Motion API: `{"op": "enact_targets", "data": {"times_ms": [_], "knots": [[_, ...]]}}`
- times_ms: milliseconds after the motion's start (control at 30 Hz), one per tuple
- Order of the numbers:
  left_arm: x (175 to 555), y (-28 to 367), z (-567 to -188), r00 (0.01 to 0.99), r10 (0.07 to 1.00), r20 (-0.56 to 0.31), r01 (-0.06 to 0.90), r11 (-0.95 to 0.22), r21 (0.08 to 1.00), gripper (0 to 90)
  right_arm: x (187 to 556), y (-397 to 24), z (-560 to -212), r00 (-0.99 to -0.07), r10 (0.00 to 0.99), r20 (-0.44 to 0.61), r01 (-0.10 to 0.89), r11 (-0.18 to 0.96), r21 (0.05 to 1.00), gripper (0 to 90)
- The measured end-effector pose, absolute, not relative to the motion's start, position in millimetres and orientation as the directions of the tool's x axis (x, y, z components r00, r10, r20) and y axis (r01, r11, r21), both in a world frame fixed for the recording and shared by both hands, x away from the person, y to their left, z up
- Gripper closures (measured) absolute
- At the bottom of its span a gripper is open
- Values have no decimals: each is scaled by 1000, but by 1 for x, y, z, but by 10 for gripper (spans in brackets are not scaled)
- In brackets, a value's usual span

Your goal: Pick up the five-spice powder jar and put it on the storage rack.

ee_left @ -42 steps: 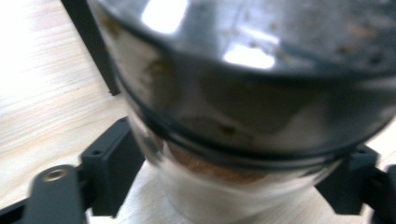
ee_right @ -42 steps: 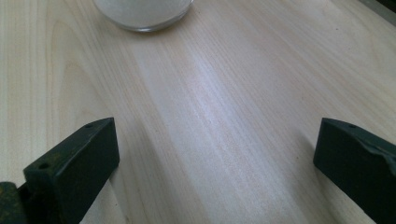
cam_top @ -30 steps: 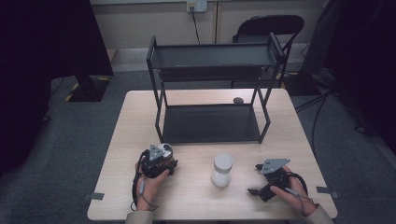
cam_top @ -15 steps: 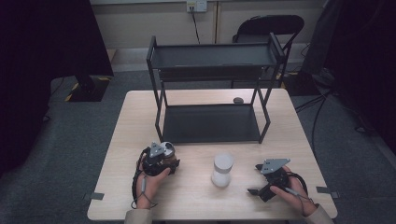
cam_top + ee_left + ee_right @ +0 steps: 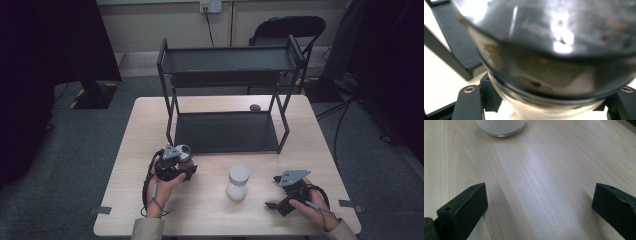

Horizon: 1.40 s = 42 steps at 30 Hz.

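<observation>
A jar with a dark glossy lid (image 5: pixel 549 50) sits between the jaws of my left gripper (image 5: pixel 546 100), which is shut on its glass body. From above, this jar (image 5: pixel 183 151) and left gripper (image 5: pixel 186 162) are at the table's front left, just before the rack. My right gripper (image 5: pixel 272 191) rests low over the front right of the table, jaws wide apart with nothing between them. A white jar (image 5: pixel 238 181) stands upright between the two hands. Its base (image 5: pixel 500 126) lies ahead of the right gripper (image 5: pixel 539 205), well beyond the jaw tips.
A black two-tier metal rack (image 5: pixel 226 131) stands on the far half of the wooden table (image 5: pixel 150 125), its lower and upper shelves bare. A small dark object (image 5: pixel 255 107) lies on the table behind the rack. A black chair (image 5: pixel 287 27) stands beyond the table.
The left gripper with its jar has edged slightly toward the rack. The right gripper and the white jar have stayed put.
</observation>
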State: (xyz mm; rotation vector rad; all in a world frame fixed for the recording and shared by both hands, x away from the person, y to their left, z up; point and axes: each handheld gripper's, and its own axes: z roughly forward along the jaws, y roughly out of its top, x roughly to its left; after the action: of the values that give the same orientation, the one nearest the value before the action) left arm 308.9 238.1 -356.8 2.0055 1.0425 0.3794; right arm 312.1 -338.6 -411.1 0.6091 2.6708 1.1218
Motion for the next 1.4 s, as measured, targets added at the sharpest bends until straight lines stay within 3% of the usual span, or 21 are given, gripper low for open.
{"op": "enact_targets", "data": {"times_ms": [533, 1400], "knots": [[339, 221, -306, 673, 731, -111, 514, -354, 781, 304, 312, -339, -411, -900, 437, -8, 300, 631, 715, 0], [375, 187, -208, 722, 692, -21, 435, -430, 791, 304, 312, -339, -411, -900, 437, -9, 299, 631, 716, 0]]}}
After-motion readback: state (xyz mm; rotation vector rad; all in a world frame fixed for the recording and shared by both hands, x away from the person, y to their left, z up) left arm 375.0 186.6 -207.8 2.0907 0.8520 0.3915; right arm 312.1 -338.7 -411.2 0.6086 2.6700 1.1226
